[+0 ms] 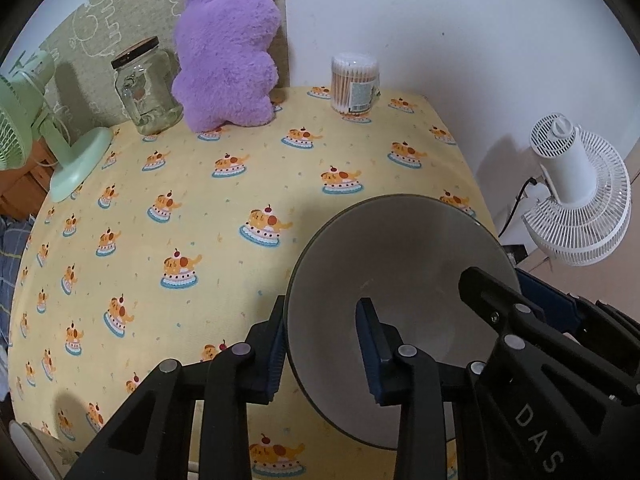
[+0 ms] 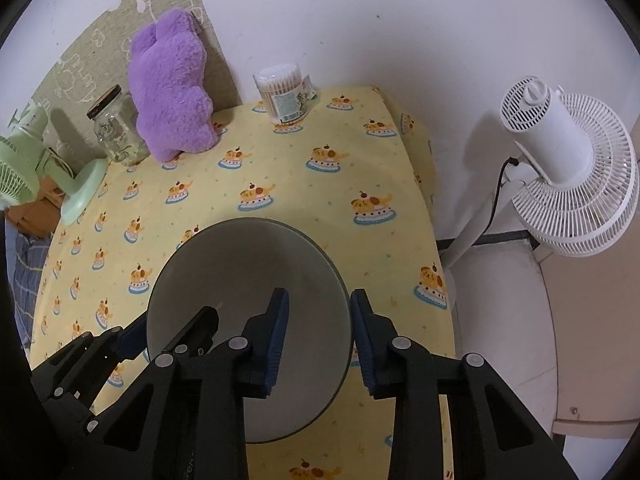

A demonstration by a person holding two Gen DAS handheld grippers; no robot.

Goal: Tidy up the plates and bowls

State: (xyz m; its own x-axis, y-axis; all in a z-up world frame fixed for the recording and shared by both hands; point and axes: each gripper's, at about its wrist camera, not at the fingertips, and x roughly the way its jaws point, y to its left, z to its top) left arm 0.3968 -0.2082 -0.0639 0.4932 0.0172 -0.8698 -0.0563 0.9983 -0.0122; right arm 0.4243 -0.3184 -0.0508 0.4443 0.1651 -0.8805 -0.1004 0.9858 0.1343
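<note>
Yellow cake-print tablecloth under grey bowl; left gripper and right gripper each pinch opposite rims (grasp step). Next: even two-handed lift.

- bowl sits on the table, near its front right edge
- left gripper straddles the bowl's left rim, right gripper straddles its right rim
- along the back, left to right: desk fan, jar, plush toy, cotton swab tub
- standing fan is on the floor, right of the table
</note>
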